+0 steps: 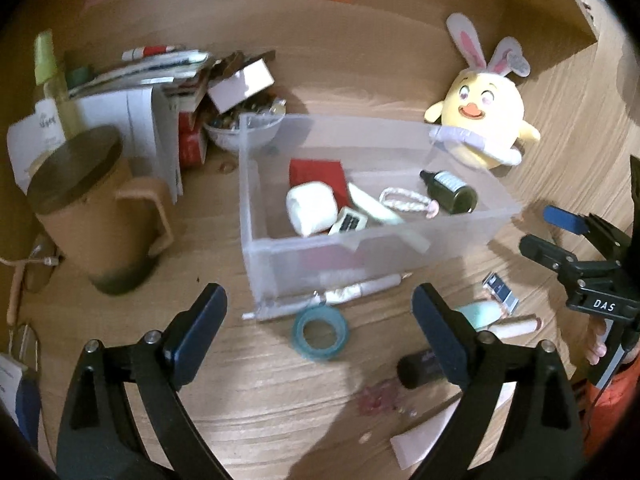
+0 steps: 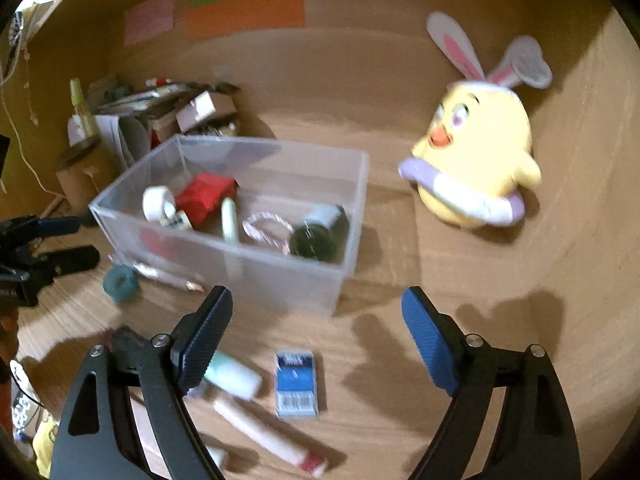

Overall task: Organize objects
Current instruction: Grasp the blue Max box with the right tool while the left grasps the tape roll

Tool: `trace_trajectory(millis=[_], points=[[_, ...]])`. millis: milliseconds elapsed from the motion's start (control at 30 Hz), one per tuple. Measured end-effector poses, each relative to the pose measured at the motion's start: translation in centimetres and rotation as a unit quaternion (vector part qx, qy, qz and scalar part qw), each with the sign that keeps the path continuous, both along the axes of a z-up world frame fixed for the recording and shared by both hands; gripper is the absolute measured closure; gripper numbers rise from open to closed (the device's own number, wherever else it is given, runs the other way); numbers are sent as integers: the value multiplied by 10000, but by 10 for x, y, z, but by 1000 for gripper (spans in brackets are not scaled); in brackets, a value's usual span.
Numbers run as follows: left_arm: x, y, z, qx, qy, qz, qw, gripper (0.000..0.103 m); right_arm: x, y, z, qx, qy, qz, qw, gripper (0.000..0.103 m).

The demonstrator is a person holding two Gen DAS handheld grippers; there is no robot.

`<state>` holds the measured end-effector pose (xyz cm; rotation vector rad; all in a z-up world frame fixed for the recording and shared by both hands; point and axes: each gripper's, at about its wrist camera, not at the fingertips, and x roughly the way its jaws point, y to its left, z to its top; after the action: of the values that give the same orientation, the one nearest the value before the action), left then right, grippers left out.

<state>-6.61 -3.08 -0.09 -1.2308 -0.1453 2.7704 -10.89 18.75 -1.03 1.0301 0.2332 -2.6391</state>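
A clear plastic bin point(image 1: 256, 184) point(image 2: 352, 184) stands on the wooden desk. It holds a dark bottle point(image 1: 450, 192) point(image 2: 320, 232), a white tape roll point(image 1: 312, 208), a red pouch point(image 2: 204, 196) and a braided loop point(image 1: 404, 200). My left gripper point(image 1: 320, 320) is open and empty above a teal tape roll point(image 1: 320, 332) point(image 2: 120, 282). My right gripper point(image 2: 316, 324) point(image 1: 560, 236) is open and empty above a small blue box point(image 2: 296, 382) point(image 1: 500, 290), a mint tube point(image 2: 236, 374) and a cream tube point(image 2: 264, 432).
A yellow chick plush point(image 1: 484, 116) point(image 2: 476, 160) sits right of the bin. A brown lidded mug point(image 1: 96, 208), papers and a bowl of clutter point(image 1: 244, 124) stand to the left. A black tube point(image 1: 420, 368) and pens point(image 1: 360, 292) lie in front of the bin.
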Motion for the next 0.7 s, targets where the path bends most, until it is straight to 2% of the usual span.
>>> trace_trajectory(millis=[300,600,633,700], points=[[1,-1,-31,-37,-485,-21,9988,8,5,12,-38,334,-458,-79,9984,18],[-2,3,-41,-81,-490,-43,9988,8,9,10,-52,525,-693,199,9960,20],[-2,4,-41,-116,-472,-41,9988,9,10,10,-53,526,-715,225,9958,20],[-3,6,-42,-139,-465,-68,9988,19,9,11,-54,509,-722,218,9959,21]])
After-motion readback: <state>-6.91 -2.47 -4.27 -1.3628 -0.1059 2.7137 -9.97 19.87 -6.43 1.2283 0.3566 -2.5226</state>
